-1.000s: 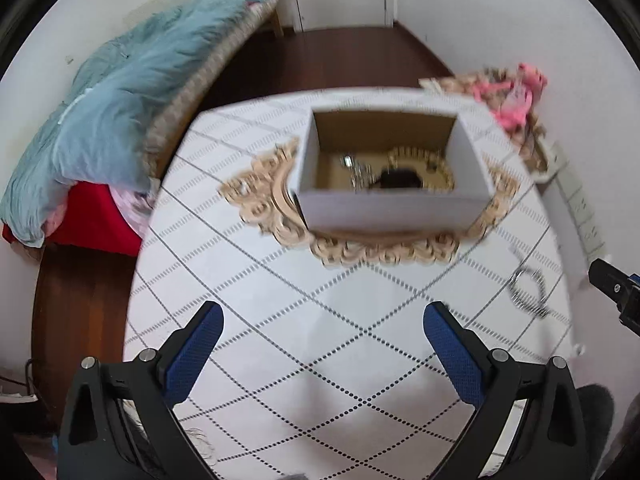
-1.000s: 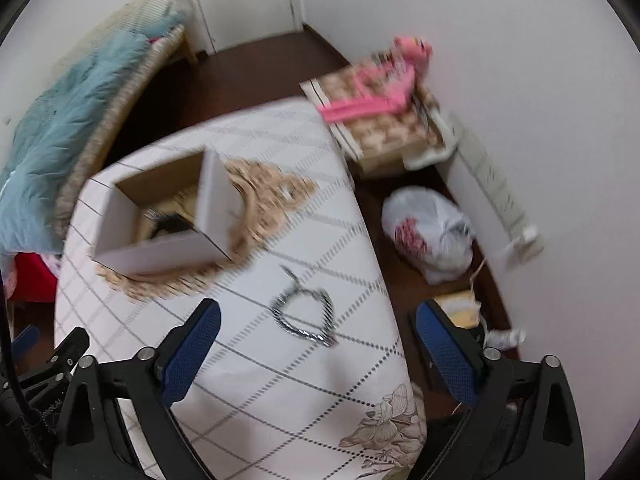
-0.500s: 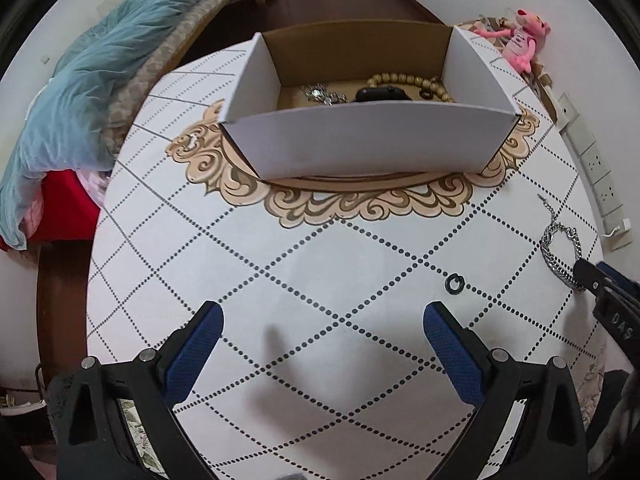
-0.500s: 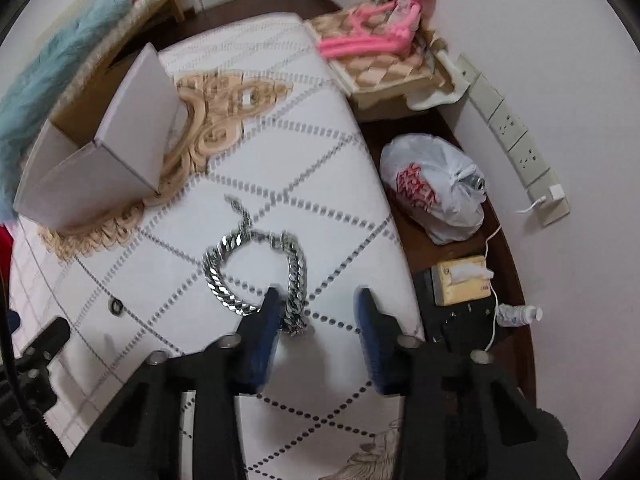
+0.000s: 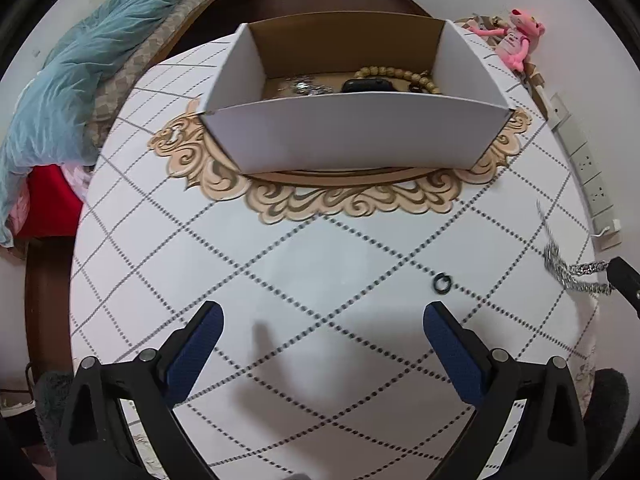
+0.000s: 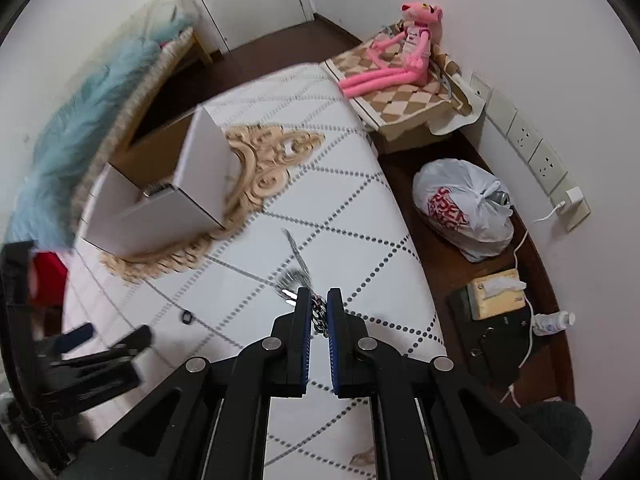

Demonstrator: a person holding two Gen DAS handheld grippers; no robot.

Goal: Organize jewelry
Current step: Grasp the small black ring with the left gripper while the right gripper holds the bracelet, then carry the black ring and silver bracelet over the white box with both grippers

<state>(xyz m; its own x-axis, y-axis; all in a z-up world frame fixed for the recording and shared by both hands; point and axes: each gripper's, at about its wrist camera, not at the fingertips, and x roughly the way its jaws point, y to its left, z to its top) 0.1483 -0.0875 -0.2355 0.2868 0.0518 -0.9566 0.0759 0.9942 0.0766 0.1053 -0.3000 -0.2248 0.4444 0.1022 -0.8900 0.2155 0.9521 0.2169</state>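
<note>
The silver chain bracelet (image 6: 318, 312), pinched between the narrow fingers of the right gripper (image 6: 319, 305) near the table's right edge, should be lifted slowly until its loose end hangs free, then carried over the white cardboard box (image 5: 352, 136) at the table's far side, while the left gripper (image 5: 320, 332) waits wide and empty near the small black ring (image 5: 442, 282).

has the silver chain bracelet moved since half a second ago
Yes. The silver chain bracelet no longer lies in a flat loop on the table; the right gripper has shut on it, and it is bunched and blurred, stretching toward the white box.
</note>
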